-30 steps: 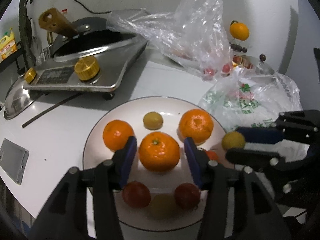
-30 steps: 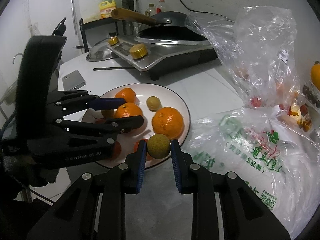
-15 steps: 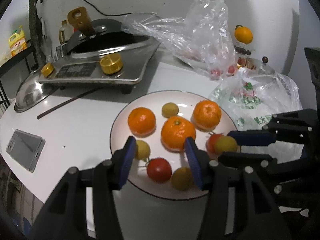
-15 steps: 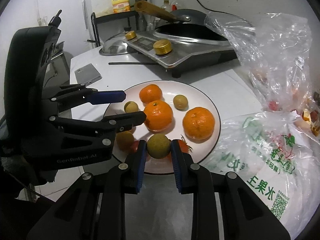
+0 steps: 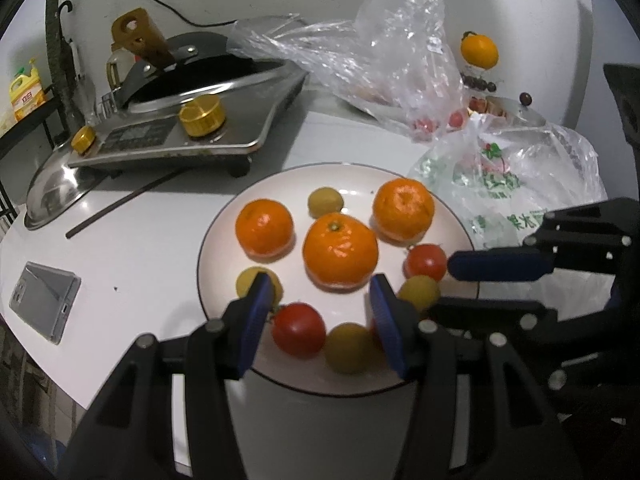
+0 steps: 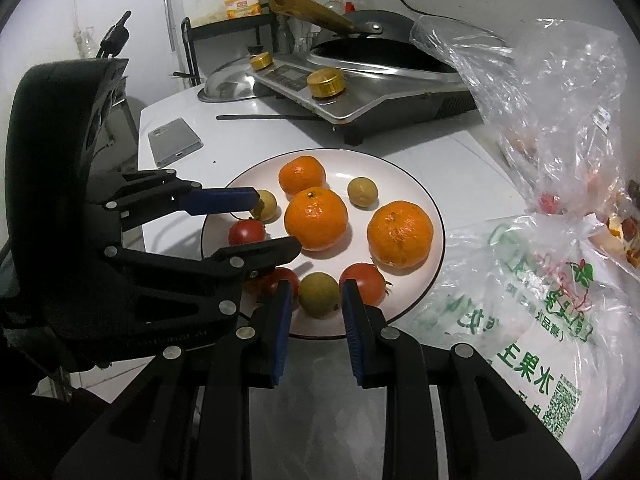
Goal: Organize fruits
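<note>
White countertop (image 5: 132,248) carries a round plate (image 5: 224,232) of fruit, the landmark for everything else. Behind the plate stands a steel cooker (image 5: 176,136) with a black pan (image 6: 380,50) on it, a dark rod (image 5: 120,208) lies between them, and a phone (image 5: 44,300) rests off the plate's left side. Crinkled plastic bags (image 6: 532,248) crowd its right edge.

On the plate sit three oranges, the middle one (image 5: 340,250) largest, ringed by red tomatoes and small yellow-green fruits. The left gripper (image 5: 318,308) hovers over the near rim with its jaws spread wide, holding nothing. The right gripper (image 6: 314,300) has its jaws apart, and a yellow-green fruit (image 6: 319,294) lies on the plate between its tips with gaps either side.

Only the left view shows a lone orange (image 5: 479,50) by the wall beyond the bags; only the right view shows a yellow bottle (image 6: 242,0) on a shelf behind the cooker.
</note>
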Motion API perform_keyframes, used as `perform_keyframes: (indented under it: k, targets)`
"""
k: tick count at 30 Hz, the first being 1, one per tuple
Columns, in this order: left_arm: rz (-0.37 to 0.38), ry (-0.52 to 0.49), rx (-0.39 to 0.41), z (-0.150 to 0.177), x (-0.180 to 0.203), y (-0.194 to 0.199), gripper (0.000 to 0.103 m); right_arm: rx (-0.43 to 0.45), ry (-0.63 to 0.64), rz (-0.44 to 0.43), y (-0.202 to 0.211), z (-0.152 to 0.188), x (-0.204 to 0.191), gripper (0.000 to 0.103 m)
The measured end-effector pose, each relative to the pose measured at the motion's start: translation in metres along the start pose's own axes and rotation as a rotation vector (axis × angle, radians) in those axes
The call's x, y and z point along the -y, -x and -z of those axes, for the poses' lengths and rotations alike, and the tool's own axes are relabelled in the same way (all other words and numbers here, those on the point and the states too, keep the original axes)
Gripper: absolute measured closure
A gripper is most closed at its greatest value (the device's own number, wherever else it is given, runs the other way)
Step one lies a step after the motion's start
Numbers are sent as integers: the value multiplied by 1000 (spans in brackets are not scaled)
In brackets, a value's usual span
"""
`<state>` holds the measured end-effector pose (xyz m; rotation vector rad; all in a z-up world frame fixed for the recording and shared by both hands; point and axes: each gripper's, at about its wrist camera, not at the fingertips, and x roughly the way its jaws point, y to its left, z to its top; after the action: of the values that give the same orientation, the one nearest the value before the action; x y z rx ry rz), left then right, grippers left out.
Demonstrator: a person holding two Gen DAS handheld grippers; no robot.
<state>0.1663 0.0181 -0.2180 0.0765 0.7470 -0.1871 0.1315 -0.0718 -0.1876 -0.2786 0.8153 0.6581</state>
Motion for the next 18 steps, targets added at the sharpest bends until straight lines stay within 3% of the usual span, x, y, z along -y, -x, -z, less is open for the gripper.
perform_keyframes:
  k: [18]
  targets:
    - [-32,8,41,-1,0,23,50,30,-25,24,14,4,3,76]
